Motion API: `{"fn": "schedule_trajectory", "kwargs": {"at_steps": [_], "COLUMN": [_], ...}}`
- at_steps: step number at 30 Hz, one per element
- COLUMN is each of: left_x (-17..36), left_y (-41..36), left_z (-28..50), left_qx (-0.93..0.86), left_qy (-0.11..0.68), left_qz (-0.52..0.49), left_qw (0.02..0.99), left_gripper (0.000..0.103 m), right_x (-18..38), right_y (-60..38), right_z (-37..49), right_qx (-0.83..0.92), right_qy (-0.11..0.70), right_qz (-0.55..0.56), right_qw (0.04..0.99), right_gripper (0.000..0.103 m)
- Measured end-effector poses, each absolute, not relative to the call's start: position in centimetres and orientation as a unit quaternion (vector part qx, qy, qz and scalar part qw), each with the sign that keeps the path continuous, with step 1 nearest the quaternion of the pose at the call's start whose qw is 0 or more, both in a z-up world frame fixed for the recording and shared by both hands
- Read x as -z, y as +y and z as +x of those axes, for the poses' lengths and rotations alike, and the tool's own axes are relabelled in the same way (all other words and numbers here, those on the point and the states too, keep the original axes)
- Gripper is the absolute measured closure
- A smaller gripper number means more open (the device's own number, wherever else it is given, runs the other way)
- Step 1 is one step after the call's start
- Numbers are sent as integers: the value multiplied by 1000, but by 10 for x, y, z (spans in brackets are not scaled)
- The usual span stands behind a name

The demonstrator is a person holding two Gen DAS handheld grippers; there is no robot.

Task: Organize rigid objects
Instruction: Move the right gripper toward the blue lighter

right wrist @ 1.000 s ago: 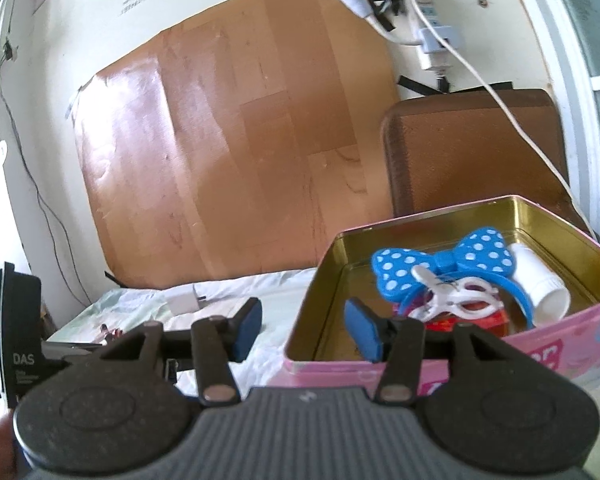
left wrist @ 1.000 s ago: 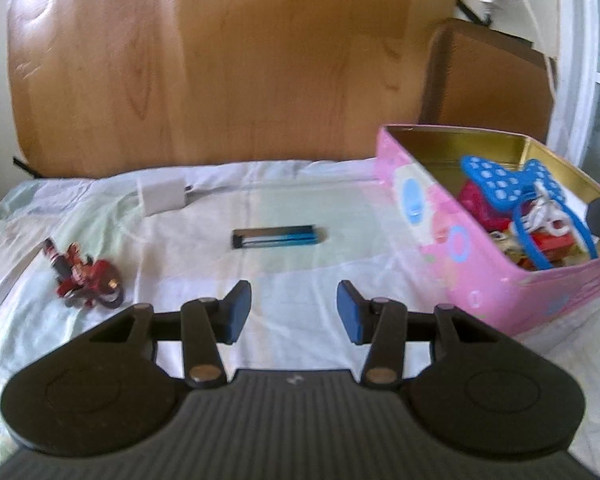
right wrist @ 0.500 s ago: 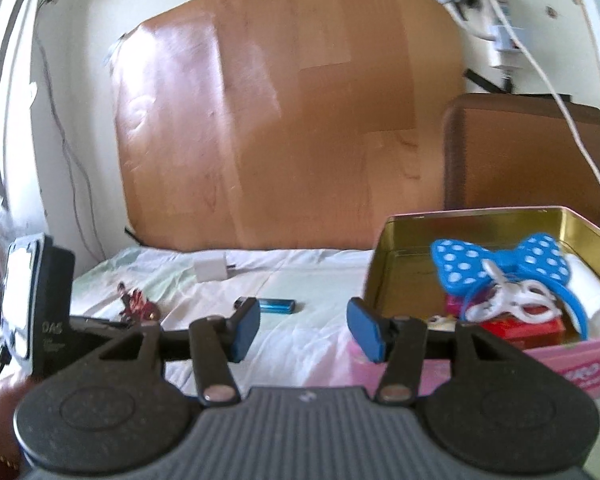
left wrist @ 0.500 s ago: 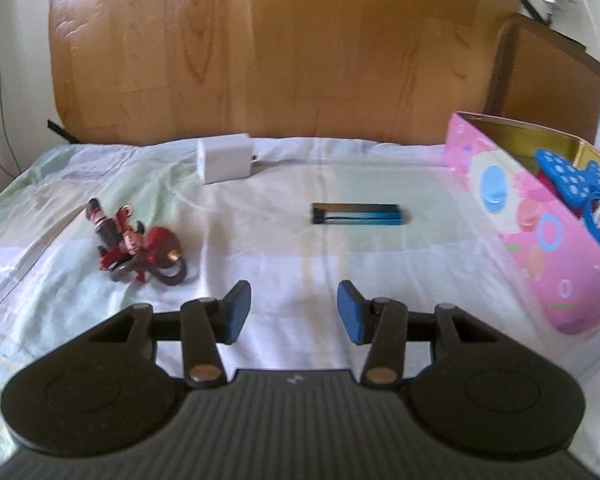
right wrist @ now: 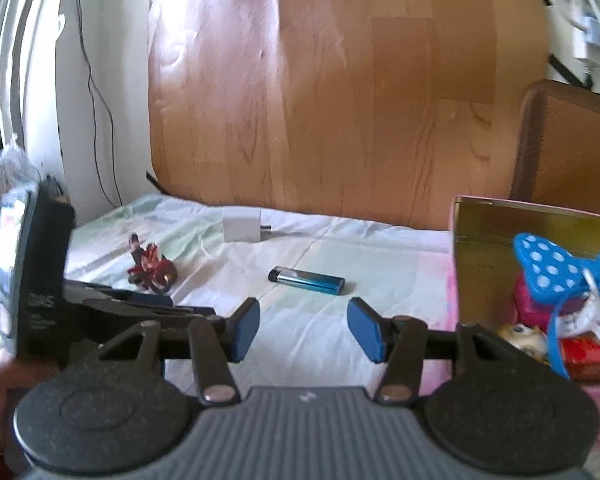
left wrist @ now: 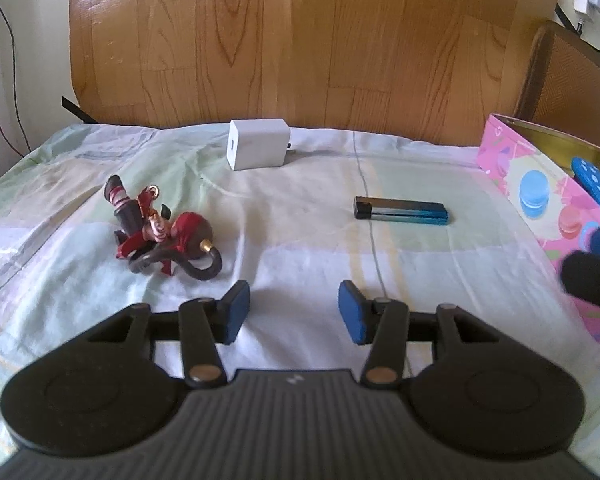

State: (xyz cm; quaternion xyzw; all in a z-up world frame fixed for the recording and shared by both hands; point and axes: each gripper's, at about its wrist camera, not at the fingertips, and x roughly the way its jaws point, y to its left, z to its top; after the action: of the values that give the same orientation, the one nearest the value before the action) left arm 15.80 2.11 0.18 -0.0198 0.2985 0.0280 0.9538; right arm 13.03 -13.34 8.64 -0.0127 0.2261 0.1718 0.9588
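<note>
Bedsheet [left wrist: 300, 248] with lighter [left wrist: 401, 211], figurine [left wrist: 160, 236], charger [left wrist: 258, 145]

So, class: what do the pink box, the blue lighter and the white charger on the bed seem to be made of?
Pink box: likely tin, since its inside shines gold like metal and its outside is printed.
Blue lighter: glossy, metallic-looking blue shell with a black end; metal or plastic, unclear.
White charger: probably matte moulded plastic, a plain smooth block.

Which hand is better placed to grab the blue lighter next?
Right, probably: the right claw is open and lined up with the lighter, and the tin sits on its side. The left claw aims between figurine and lighter.
</note>
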Motion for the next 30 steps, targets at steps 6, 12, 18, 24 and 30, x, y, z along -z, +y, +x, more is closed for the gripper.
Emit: {"fn": "schedule_trajectory", "kwargs": {"at_steps": [6, 12, 18, 24, 30], "left_x": [-1, -1, 0, 0, 0], "left_y": [25, 30, 33, 36, 39], "left_z": [158, 157, 158, 158, 159], "left_qx": [-21, -15, -11, -9, -7], "left_qy": [297, 296, 295, 294, 292], "left_qz": [-27, -45, -55, -64, -79], "left_qw": [954, 954, 954, 954, 953], "left_gripper": [49, 49, 49, 49, 49], "right_x": [-84, -106, -100, -72, -71], "right_y": [-117, -91, -60, -51, -61], "right_z": [162, 217, 278, 310, 319], "right_qx": [-184, -224, -241, -233, -253], "right_qy": [255, 308, 383, 424, 448], "right_qz": [-48, -127, -225, -253, -202], "right_qw": [948, 916, 863, 837, 833], "right_gripper": [52, 48, 46, 46, 66]}}
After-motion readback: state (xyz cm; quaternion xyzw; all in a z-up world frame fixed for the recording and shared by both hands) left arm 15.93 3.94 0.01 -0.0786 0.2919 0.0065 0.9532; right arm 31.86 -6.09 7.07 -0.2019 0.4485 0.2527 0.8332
